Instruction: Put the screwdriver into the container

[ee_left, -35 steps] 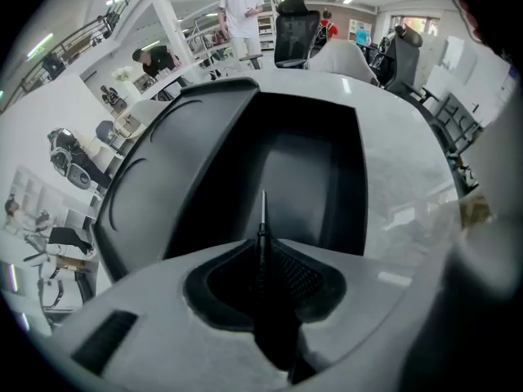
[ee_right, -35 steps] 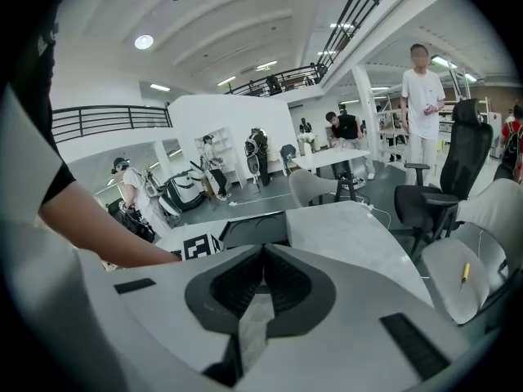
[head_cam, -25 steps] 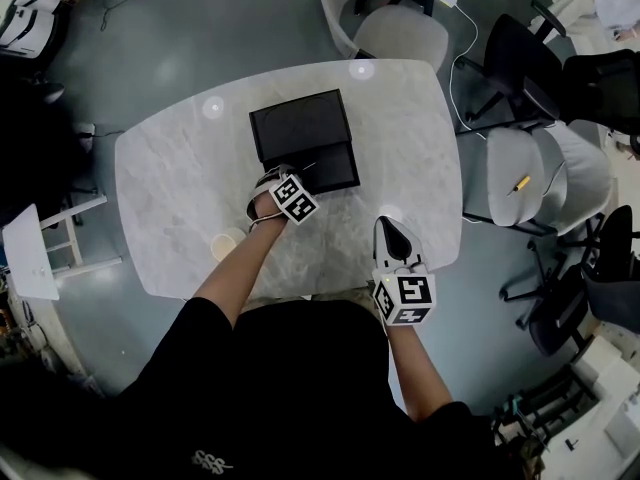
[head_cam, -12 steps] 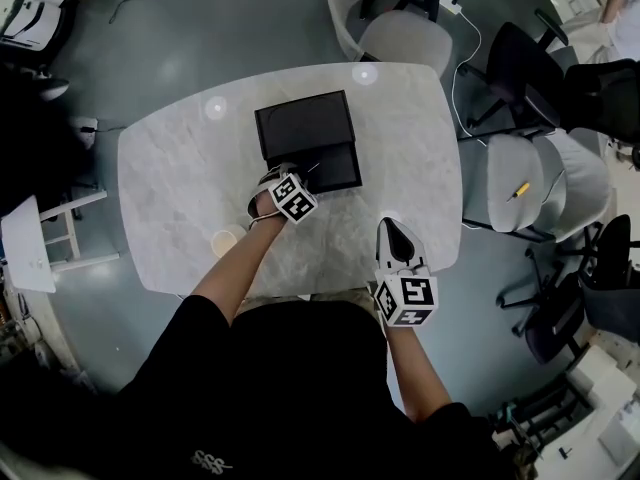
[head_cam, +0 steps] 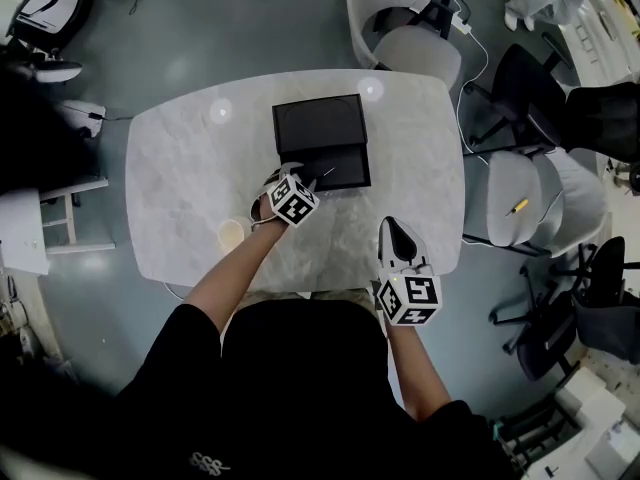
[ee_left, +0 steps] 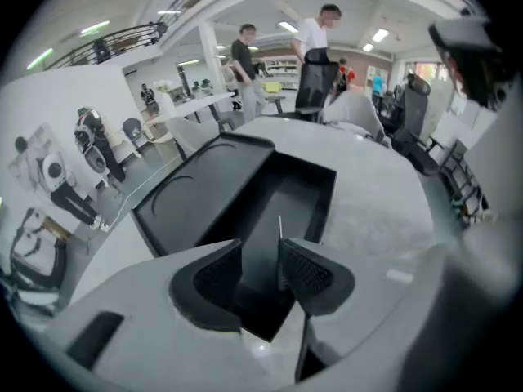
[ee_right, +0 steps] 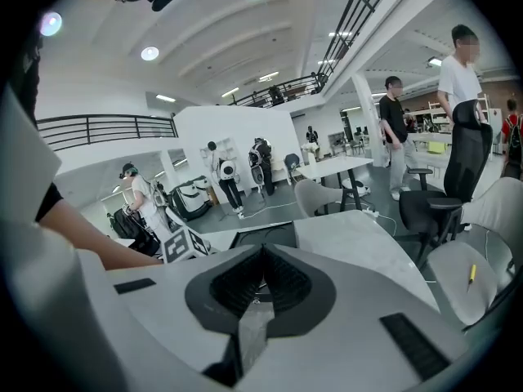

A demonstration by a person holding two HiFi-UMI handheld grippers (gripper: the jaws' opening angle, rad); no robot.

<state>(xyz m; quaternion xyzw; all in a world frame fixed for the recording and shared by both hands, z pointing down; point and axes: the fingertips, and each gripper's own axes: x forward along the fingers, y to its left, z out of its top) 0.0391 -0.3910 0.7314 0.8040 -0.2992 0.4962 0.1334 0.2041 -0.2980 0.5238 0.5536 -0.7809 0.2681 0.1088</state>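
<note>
A black container stands mid-table, its deep tray (head_cam: 338, 166) nearest me and its flat lid (head_cam: 318, 123) behind. My left gripper (head_cam: 299, 177) hangs over the tray's (ee_left: 290, 198) near left corner. Its jaws (ee_left: 260, 253) are opening, and the pads stand apart. The screwdriver's thin metal shaft (ee_left: 280, 233) pokes up beside the right pad and points into the tray. Its handle is hidden. In the head view the shaft (head_cam: 326, 172) shows as a thin line inside the tray. My right gripper (head_cam: 398, 226) rests near the table's front right edge, shut (ee_right: 263, 256) with nothing in it.
A pale round cup (head_cam: 231, 234) sits on the marble table (head_cam: 180, 178) left of my left arm. Grey chairs (head_cam: 515, 193) stand to the right, one bearing a small yellow tool (head_cam: 519, 207). More chairs (head_cam: 410, 38) stand behind the table. People stand far off.
My left gripper stays at the container's front edge, and the head view has shifted slightly. The right gripper has not moved.
</note>
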